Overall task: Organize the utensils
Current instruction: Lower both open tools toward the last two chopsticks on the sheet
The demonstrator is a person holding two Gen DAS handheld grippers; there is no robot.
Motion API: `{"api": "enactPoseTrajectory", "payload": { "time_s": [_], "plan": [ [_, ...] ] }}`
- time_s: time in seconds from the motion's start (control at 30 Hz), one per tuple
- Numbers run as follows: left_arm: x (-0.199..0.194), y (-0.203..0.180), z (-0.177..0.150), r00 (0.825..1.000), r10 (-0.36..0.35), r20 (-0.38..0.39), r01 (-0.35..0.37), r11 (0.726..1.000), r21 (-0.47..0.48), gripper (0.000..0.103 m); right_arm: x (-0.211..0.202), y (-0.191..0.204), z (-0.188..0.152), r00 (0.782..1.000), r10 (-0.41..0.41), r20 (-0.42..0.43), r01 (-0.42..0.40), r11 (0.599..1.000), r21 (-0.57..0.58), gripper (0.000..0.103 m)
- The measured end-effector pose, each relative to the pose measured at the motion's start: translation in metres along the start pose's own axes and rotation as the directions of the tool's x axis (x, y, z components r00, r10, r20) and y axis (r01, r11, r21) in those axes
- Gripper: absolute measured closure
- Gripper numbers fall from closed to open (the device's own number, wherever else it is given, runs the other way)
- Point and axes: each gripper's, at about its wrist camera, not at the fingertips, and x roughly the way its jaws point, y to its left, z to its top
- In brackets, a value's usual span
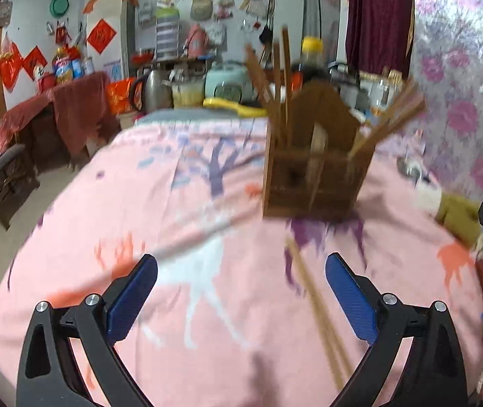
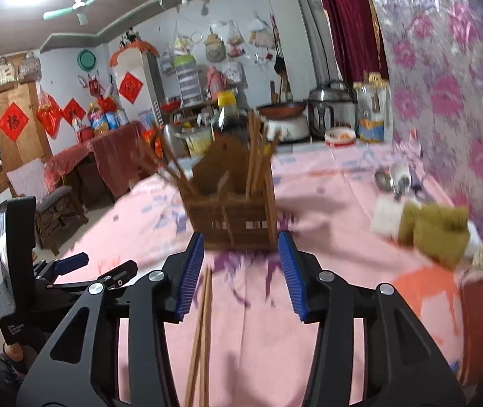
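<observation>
Chopsticks (image 2: 202, 335) lie loose on the pink cloth (image 2: 343, 186), a pair side by side, running from bottom centre of the right wrist view up twd the wooden holder (image 2: 238, 217) at frame centre. Long axis is approx in line w/ our right gripper (image 2: 241, 271): jaws part-spread, nothing pinched, sticks sit between them, nearer the left pad. In the left wrist view the same pair (image 1: 319, 312) runs along the lower right, just inside the right pad of our left gripper (image 1: 241, 298), jaws spread wide, empty. Holder (image 1: 312, 176) sits upper right of centre there, already w/ chopsticks standing in its compartments. We judge the right hand better placed, since the sticks sit more centrally between its jaws. Motion blur hides whether the pads touch the cloth.
</observation>
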Motion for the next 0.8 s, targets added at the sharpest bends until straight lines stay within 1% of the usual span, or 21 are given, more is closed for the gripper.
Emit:
{"api": "enactPoseTrajectory", "payload": {
  "time_s": [0.1, 0.13, 0.23, 0.3, 0.37, 0.43, 0.47, 0.5, 0.6, 0.67, 0.8],
  "plan": [
    [0.004, 0.000, -0.024, 0.999, 0.018, -0.035, -0.018, 1.000, -0.005, 0.005, 0.006, -0.005, -0.022, 0.999, -0.005, -0.051, 0.007, 1.000, 0.030, 0.055],
    [0.004, 0.000, -0.030, 0.999, 0.020, -0.043, -0.020, 1.000, -0.006, 0.005, 0.011, -0.007, -0.031, 0.997, -0.008, -0.081, 0.011, 0.999, 0.041, 0.055],
    [0.006, -0.002, -0.049, 0.998, 0.020, -0.067, -0.020, 1.000, 0.001, 0.005, 0.022, -0.011, -0.047, 0.991, -0.020, -0.134, 0.026, 0.999, 0.046, 0.055],
    [0.006, -0.005, -0.063, 0.997, 0.031, -0.072, -0.030, 0.999, 0.023, 0.005, 0.027, -0.011, -0.060, 0.986, -0.028, -0.165, 0.036, 0.999, 0.040, 0.053],
    [0.007, -0.010, -0.073, 0.996, 0.059, -0.068, -0.055, 0.997, 0.057, 0.005, 0.030, -0.010, -0.071, 0.982, -0.040, -0.185, 0.047, 0.998, 0.030, 0.049],
    [0.011, -0.013, -0.086, 0.993, 0.085, -0.082, -0.078, 0.993, 0.092, 0.005, 0.034, -0.007, -0.080, 0.977, -0.048, -0.206, 0.052, 0.999, 0.014, 0.048],
    [0.015, -0.013, -0.089, 0.991, 0.080, -0.109, -0.069, 0.992, 0.104, 0.005, 0.034, -0.006, -0.082, 0.976, -0.050, -0.212, 0.052, 0.999, 0.004, 0.048],
    [0.015, -0.013, -0.090, 0.991, 0.069, -0.116, -0.057, 0.993, 0.104, 0.005, 0.034, -0.004, -0.083, 0.976, -0.052, -0.211, 0.052, 0.999, -0.005, 0.048],
    [0.015, -0.009, -0.090, 0.992, 0.055, -0.113, -0.046, 0.996, 0.081, 0.005, 0.030, 0.000, -0.083, 0.980, -0.058, -0.189, 0.054, 0.998, -0.030, 0.047],
    [0.016, -0.006, -0.090, 0.991, 0.033, -0.127, -0.025, 0.997, 0.067, 0.005, 0.029, 0.002, -0.087, 0.980, -0.067, -0.189, 0.061, 0.997, -0.035, 0.044],
    [0.016, 0.000, -0.092, 0.991, -0.007, -0.137, 0.010, 1.000, 0.023, 0.005, 0.031, 0.002, -0.089, 0.978, -0.074, -0.195, 0.068, 0.997, -0.038, 0.044]
  ]
}}
